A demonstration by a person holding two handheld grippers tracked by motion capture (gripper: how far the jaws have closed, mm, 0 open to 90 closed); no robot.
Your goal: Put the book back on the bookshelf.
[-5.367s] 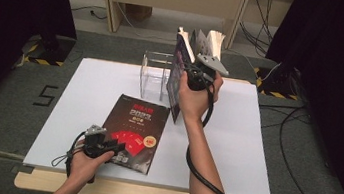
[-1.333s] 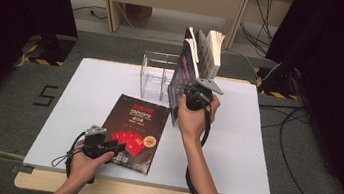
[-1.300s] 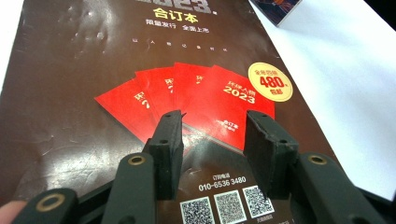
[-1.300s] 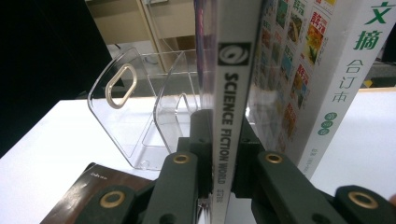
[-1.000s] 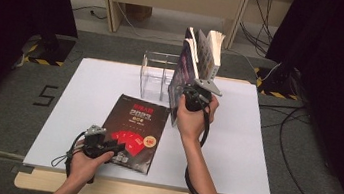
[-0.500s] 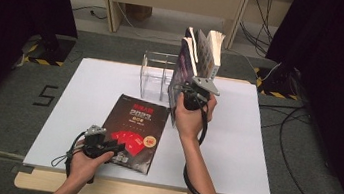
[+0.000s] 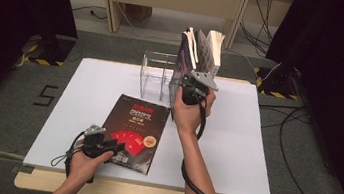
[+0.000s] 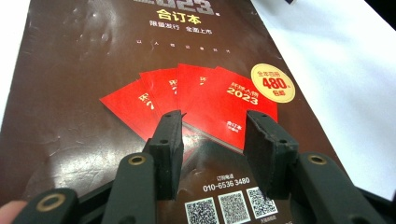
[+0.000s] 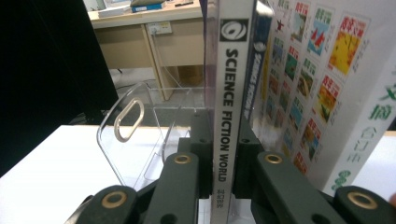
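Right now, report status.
Right gripper shut on Science Fiction World magazine, upright at clear rack. Left gripper open over dark catalogue. Nothing obstructing.

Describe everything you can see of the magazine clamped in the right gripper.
The magazine is thin and stands upright, its white spine reading SCIENCE FICTION WORLD in black under a dark square logo. The right gripper is shut on the lower spine, one black jaw on each side. In the high view its cover looks dark purple. It stands at the clear acrylic rack, close beside a white-covered book printed with small colourful pictures; whether its bottom edge rests in a slot is hidden.
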